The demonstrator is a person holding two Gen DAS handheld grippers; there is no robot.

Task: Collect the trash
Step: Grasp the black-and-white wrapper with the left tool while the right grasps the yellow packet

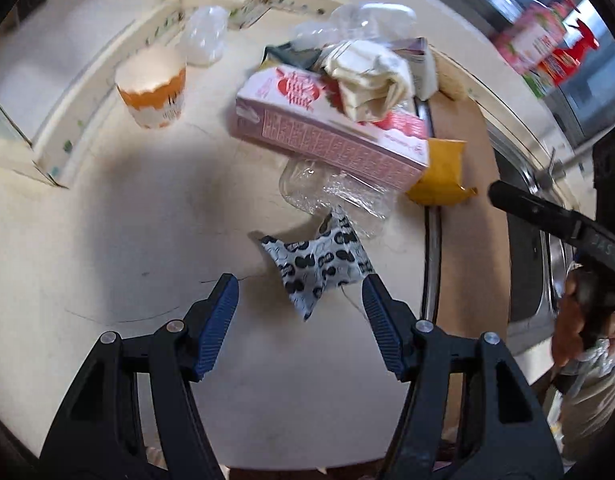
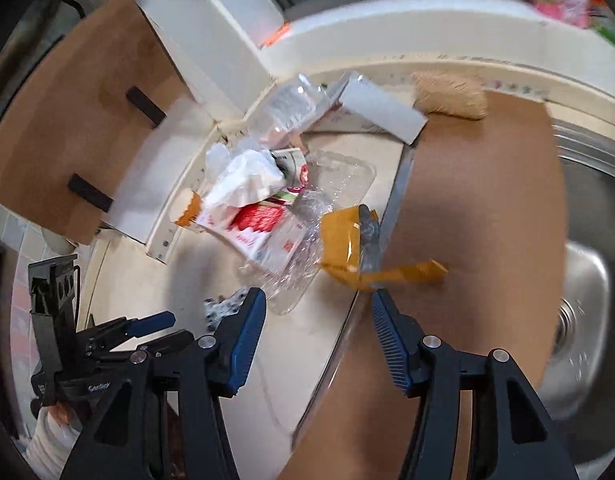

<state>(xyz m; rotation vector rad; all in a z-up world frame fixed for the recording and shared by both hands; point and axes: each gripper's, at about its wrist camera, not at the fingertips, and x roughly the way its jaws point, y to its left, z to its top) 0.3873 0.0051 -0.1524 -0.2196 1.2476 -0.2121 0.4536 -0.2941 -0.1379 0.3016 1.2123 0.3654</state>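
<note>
left gripper [image 1: 299, 286]: jaws apart, empty | crumpled black-and-white patterned wrapper [image 1: 317, 266] lies on the cream counter [image 1: 127, 220] just ahead between its tips, long axis slanting across the gap; nearer arm | right gripper [image 2: 317, 306]: jaws apart, near yellow packet [image 2: 343, 244]

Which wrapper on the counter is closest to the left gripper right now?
The black-and-white patterned wrapper, lying just ahead of the open left gripper; the yellow wrapper lies farther off.
</note>
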